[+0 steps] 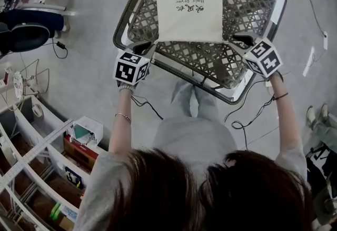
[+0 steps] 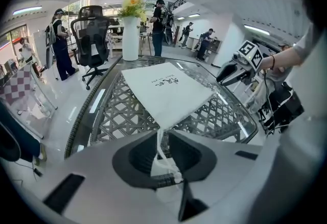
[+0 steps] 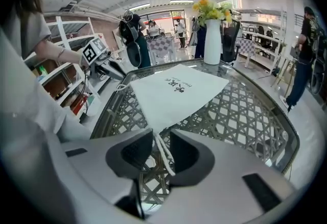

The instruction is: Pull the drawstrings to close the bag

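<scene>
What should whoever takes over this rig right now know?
Left gripper: jaws slightly apart. The left drawstring runs loose between them, not clamped.
Right gripper: jaws wider apart. The right drawstring lies loose between them.
Things: the white bag lies flat on the lattice table, print side up, with one near corner at each gripper.
Done: each gripper is lined up on its cord.
Left: the bag's near edge looks flat, not gathered, so it seems not yet closed. Probably clamp both cords and pull them apart.
</scene>
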A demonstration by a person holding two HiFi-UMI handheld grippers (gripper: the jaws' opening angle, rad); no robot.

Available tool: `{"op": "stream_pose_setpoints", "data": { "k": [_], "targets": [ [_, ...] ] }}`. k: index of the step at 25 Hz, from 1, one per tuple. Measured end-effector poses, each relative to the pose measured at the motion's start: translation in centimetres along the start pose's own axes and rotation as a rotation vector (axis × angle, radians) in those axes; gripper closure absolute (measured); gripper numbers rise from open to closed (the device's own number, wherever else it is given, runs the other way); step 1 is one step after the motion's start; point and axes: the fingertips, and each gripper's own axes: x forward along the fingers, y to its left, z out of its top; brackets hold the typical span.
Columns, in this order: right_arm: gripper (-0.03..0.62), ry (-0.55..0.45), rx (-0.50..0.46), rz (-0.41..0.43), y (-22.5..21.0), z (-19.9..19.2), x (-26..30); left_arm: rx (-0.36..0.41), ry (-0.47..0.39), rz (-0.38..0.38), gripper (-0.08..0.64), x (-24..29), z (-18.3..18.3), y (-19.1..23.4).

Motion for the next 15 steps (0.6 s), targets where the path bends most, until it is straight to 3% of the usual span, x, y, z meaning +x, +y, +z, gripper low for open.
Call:
{"op": "stream_pose_setpoints", "data": {
  "k": [1, 5, 15],
  "targets": [
    [0.470, 0.020, -0.023, 0.009, 0.2, -0.3, 0.2, 0.010, 0.007, -0.004, 0.465, 0.2, -0.1, 0.0],
    [0.446, 0.088, -0.085, 0.039, 0.7, -1.2, 1.2, 0.065, 0.044, -0.023, 0.431, 1.1, -0.7, -0.2],
    [0.410, 0.147, -0.152, 0.065, 0.9, -1.8, 2.7, 0.124, 0.086, -0.033, 0.410, 3.3, -1.4, 0.1]
  ]
}}
